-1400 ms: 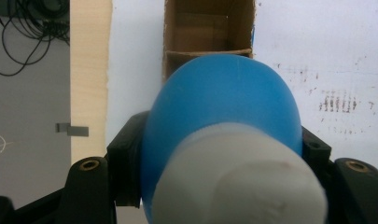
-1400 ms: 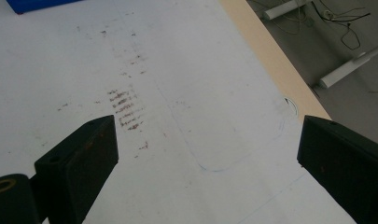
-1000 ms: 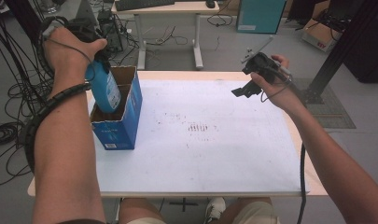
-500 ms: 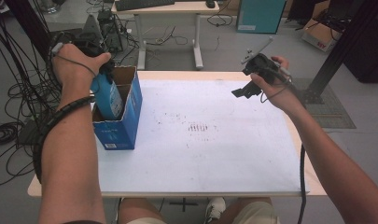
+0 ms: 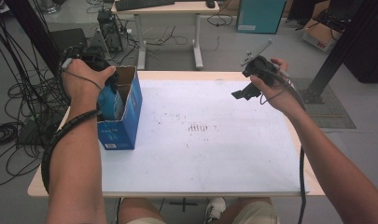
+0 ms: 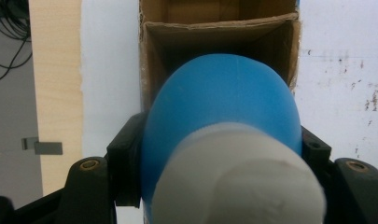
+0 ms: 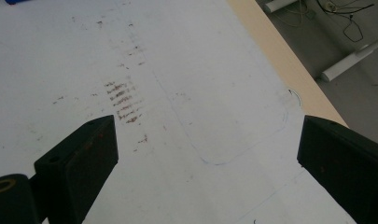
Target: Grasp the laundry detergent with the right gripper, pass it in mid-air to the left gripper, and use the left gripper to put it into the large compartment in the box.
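The blue bottle (image 6: 224,121) with its white cap (image 6: 238,182) sits pinched between the two black jaws of the left tool (image 5: 100,79), cap end toward the camera in the left gripper view, body pointing down into the open cardboard box (image 5: 126,107). In the high view the bottle (image 5: 109,100) is partly inside the box, at its near left corner; the hand (image 5: 84,81) covers its upper end and the box wall hides its lower end, so whether it touches the bottom cannot be told. In the left gripper view the bottle blocks most of the box interior (image 6: 214,35); only brown inner walls and a flap edge show past it. The box, blue outside, stands on the left part of the white sheet (image 5: 200,140) that covers the desk (image 5: 312,186), near its left edge.

Well apart, the right tool (image 5: 245,91) hangs above the far right part of the desk, its jaws spread wide with nothing between them. Through them, the right gripper view shows the bare sheet with brownish smudges (image 7: 123,105) and a faint pen outline (image 7: 233,140).
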